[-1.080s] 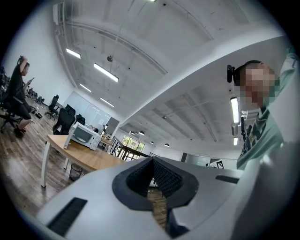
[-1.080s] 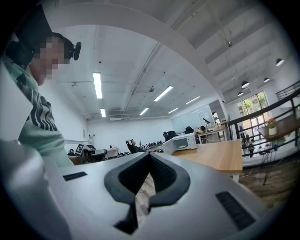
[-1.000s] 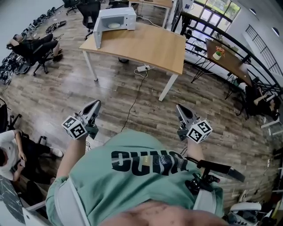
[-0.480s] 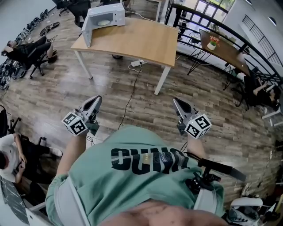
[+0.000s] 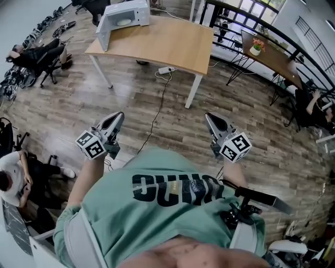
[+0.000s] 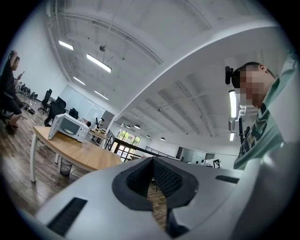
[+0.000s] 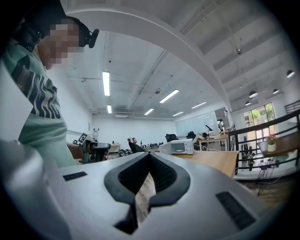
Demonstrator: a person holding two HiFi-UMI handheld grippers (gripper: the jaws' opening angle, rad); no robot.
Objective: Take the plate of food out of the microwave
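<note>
Grey-brown wood-plank floor (image 5: 63, 104) fills most of the head view. Light wooden table with white legs (image 5: 167, 44) stands far ahead, well apart from the person. The person's mint-green printed t-shirt (image 5: 162, 209) takes up the bottom of that view.

White boxy microwave (image 5: 128, 11) sits on the table's far left corner, with its door (image 5: 102, 30) swung open to the left.

Grey left gripper (image 5: 119, 116) and grey right gripper (image 5: 208, 116) are held out in front of the torso, one at each side, both pointing forward over bare floor – neither is near the table. Left gripper: the jaws meet at the tips with nothing between them; only floor shows through the gap behind the pads. Right gripper: the same – jaws fully together, empty.

Pale round plate (image 5: 124, 22) lies inside the microwave cavity; the food on it is too small to make out.

White power strip (image 5: 166, 69) lies on the floor under the table edge, with a thin black cable (image 5: 157, 118) trailing from it toward the person
</note>
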